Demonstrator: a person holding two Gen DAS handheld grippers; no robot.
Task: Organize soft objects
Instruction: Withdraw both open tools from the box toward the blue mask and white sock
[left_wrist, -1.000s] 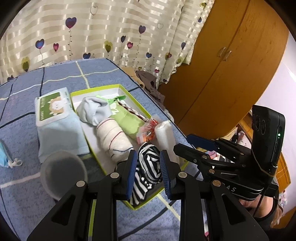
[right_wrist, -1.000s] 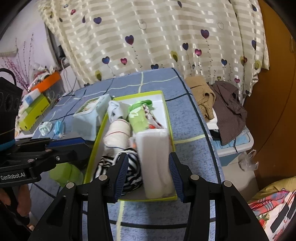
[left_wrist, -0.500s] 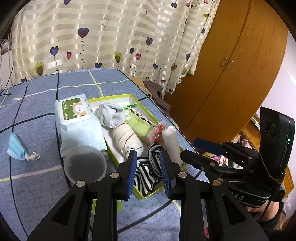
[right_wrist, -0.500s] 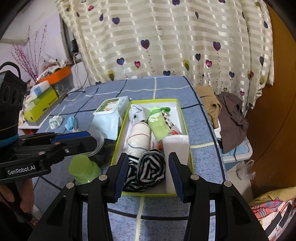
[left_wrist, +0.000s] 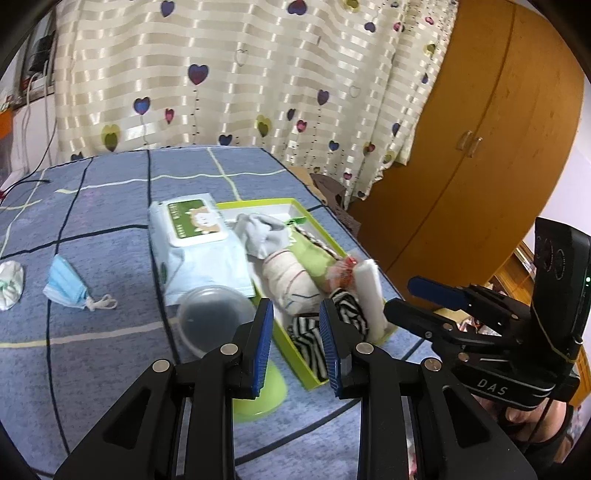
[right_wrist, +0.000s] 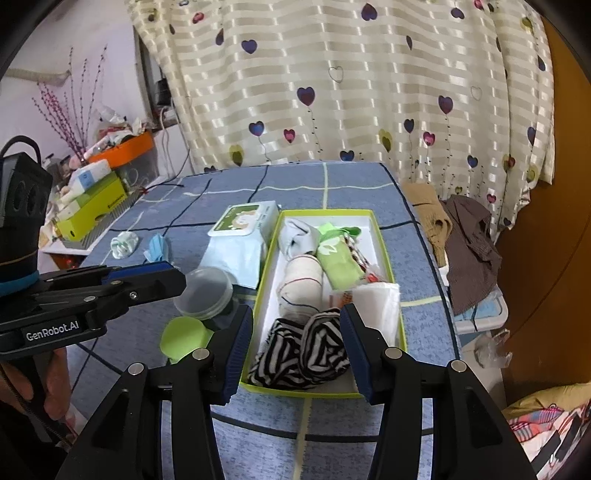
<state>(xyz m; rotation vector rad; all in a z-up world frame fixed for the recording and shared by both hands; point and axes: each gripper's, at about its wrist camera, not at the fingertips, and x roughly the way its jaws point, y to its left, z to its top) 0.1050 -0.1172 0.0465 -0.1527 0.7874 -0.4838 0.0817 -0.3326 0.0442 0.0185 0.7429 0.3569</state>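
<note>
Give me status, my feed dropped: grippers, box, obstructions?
Left gripper and right gripper open, empty, above table. Green-rimmed cardboard box packed; black-and-white striped sock at near end. Clear plastic tub beside box, not blocking.

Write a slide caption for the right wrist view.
Open right gripper hovers over striped socks in the green-rimmed box of rolled soft items.

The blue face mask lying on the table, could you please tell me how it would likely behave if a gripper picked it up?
The blue face mask lies crumpled, so it would probably flop and sag rather than hold its shape. It looks thin, so likely very light. Its white ear loop trails loose on the tablecloth and may dangle or snag.
</note>
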